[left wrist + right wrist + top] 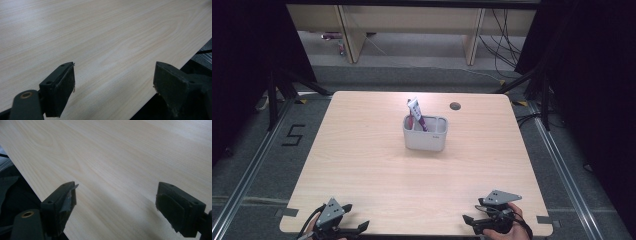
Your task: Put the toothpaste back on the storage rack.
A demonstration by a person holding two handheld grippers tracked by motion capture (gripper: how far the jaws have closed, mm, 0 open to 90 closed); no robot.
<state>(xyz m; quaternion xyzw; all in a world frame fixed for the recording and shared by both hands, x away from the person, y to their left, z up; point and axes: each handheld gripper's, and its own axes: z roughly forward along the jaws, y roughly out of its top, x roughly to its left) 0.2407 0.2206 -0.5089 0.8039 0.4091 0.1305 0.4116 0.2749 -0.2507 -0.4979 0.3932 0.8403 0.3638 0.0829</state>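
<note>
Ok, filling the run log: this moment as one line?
left gripper: open, near edge | right gripper: open, near edge | holder: mid-table, tube inside, untouched

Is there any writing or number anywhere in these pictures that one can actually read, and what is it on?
"5": a black numeral on the grey floor, left of the table.
Print on the tube standing in the grey holder: too small and blurred to read.
Small mark on the holder's front, near its right end: too small to read.
The left gripper and the right gripper bear no writing.
</note>
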